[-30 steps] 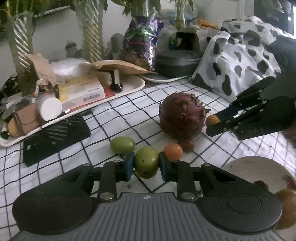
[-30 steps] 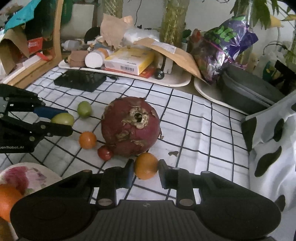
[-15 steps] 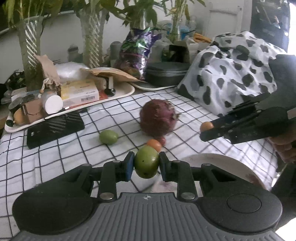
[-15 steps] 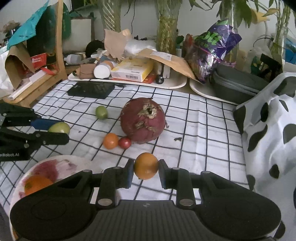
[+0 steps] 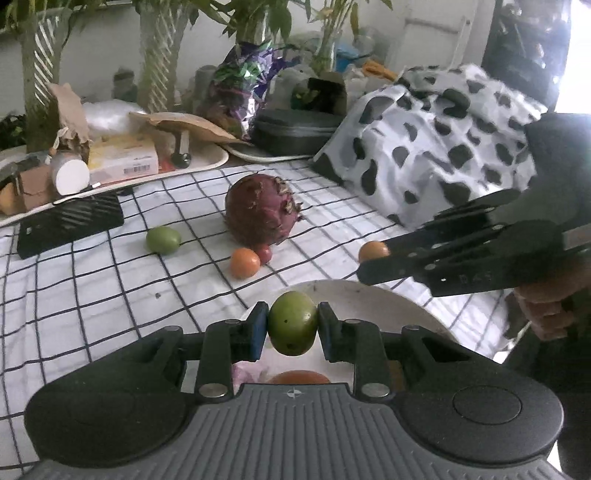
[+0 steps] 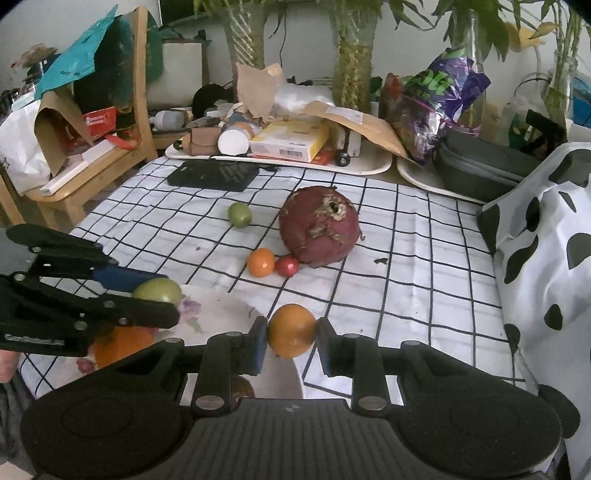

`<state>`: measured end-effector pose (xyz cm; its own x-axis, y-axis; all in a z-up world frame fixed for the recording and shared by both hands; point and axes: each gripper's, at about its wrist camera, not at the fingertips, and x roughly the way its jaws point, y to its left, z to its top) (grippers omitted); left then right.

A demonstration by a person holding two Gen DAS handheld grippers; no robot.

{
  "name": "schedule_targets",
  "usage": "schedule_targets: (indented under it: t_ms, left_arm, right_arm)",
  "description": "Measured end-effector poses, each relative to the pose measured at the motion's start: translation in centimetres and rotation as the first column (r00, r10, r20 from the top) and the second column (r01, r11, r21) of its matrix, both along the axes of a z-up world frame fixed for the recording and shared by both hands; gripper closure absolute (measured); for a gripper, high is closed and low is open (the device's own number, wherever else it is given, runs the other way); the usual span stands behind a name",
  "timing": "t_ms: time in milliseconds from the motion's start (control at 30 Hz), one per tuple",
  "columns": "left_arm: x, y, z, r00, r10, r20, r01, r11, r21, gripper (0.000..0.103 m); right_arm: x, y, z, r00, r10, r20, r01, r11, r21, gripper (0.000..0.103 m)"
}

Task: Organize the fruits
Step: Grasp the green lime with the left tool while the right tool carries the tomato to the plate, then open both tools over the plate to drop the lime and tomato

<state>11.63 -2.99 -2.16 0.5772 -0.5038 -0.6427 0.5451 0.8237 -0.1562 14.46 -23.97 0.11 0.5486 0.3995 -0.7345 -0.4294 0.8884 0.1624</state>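
The left tongs [image 5: 291, 328] clamp a green fruit [image 5: 292, 328] above the plate [image 5: 373, 295]; the right tongs [image 6: 291, 334] hold an orange fruit [image 6: 291, 329] beside it. Both look small, smooth and likely slippery, best gripped across the middle.

A table covered by a white cloth with a black grid [image 6: 424, 236] is seen before a pale wall [image 6: 55, 33]. A wooden chair [image 6: 140, 92] piled with clutter is placed at its left. Daylight is admitted at the far right [image 5: 576, 74].

Plate and its fruit mostly hidden

We see the plate [image 6: 221, 317] only in part below the jaws; gripper bodies cover its near side and most of an orange fruit [image 5: 299, 377] on it.
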Motion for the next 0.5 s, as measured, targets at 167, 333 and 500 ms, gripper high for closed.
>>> schedule_targets:
  t_ms: [167, 333, 500]
  left_arm:
    - [-0.5, -0.1, 0.4, 0.997, 0.058, 0.045, -0.059, 0.998, 0.038, 0.037]
    - [-1.3, 0.2, 1.0, 0.992, 0.103, 0.069, -0.108, 0.991, 0.076, 0.037]
    - [-1.8, 1.1, 1.3, 0.983, 0.173, 0.065, -0.177, 0.981, 0.075, 0.037]
  right_arm:
    - [-0.4, 0.2, 0.0, 1.0, 0.007, -0.003, -0.007, 1.0, 0.003, 0.074]
    - [-0.7, 0.2, 0.0, 1.0, 0.014, -0.009, -0.014, 1.0, 0.011, 0.074]
    - [-1.1, 0.7, 0.1, 0.999, 0.025, -0.021, -0.024, 0.999, 0.023, 0.074]
